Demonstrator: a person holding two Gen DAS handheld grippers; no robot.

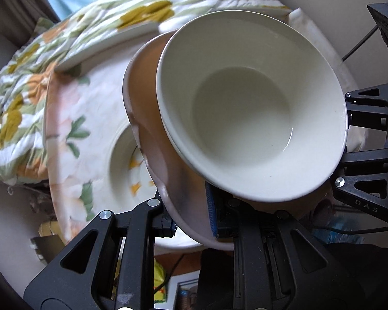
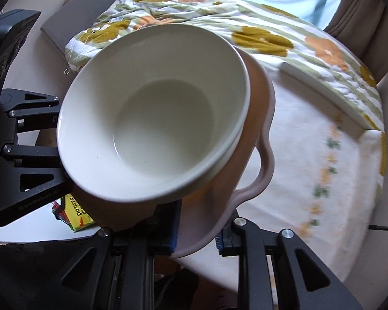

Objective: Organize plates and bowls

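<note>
A white bowl (image 1: 245,113) (image 2: 155,118) sits nested in a pink wavy-rimmed bowl (image 1: 147,98) (image 2: 258,108), and the pair is tilted and lifted off the surface. My left gripper (image 1: 194,222) is shut on the pink bowl's near rim, its blue pads pressing both sides. My right gripper (image 2: 198,237) is shut on the opposite rim in the same way. Each view shows the other gripper's black linkage (image 1: 367,155) (image 2: 25,155) at the side, its fingertips hidden behind the bowls. Below lies a large floral plate (image 1: 90,142) (image 2: 323,168).
A flowered quilt (image 1: 25,103) (image 2: 258,25) covers the surface behind the plate, with a flat white square plate (image 1: 111,44) (image 2: 323,95) on it. A yellow potato snack packet (image 2: 77,214) and a grey pad (image 2: 64,25) lie to the left. Curtains (image 2: 362,25) hang behind.
</note>
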